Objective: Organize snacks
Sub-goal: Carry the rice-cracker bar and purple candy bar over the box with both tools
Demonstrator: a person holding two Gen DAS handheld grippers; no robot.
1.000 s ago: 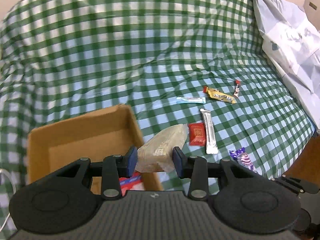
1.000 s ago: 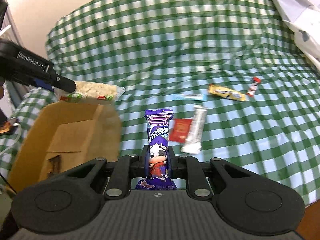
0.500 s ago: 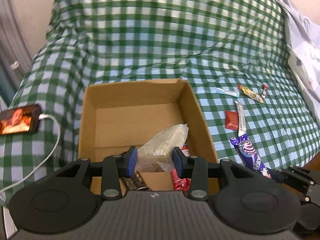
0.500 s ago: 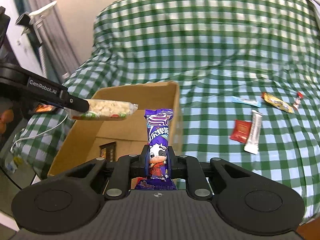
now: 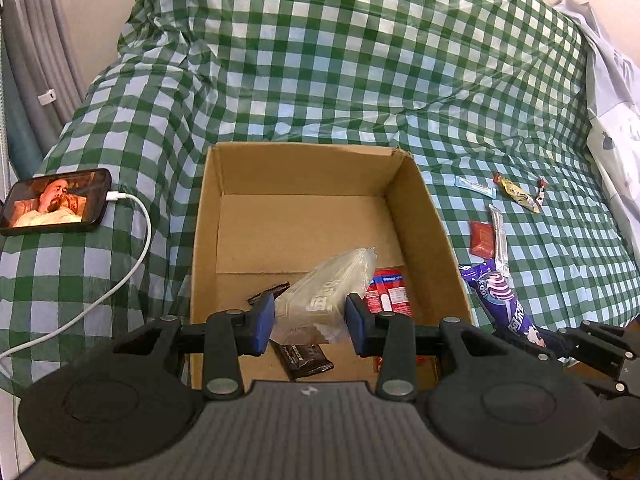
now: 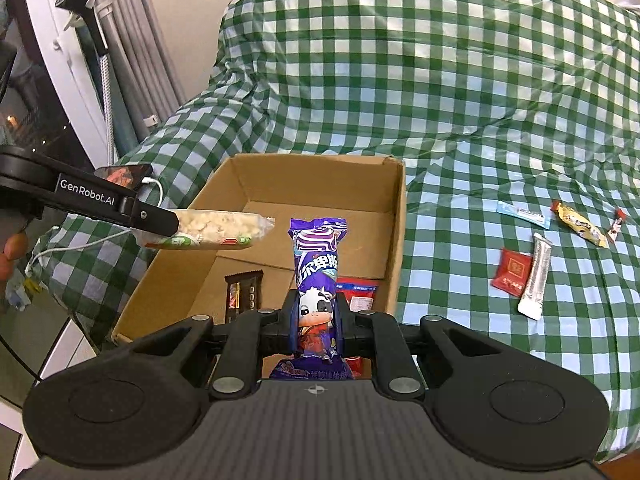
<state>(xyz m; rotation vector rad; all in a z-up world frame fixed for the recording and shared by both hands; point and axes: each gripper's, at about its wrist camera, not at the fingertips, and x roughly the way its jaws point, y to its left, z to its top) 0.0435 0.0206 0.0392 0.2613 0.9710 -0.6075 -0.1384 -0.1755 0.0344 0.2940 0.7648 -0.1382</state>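
two snacks in transit over the cardboard box. the clear-wrapped puffed rice bar sits crosswise between the fingers of the left gripper, which are part-way closed and press on its near end; its far end hangs free above the box floor. the purple milk-candy packet stands upright in the right gripper, whose fingers are nearly shut on its lower half. both wrappers look light, soft and slick: judged likely to crumple or slide under a hard pinch, so a hold across the firm filled middle suits better than the crimped end seals. inside the box lie a dark chocolate bar and a red packet. on the checked bedcover to the right remain a red sachet, a silver stick, a blue stick and a yellow candy. a phone lies left.
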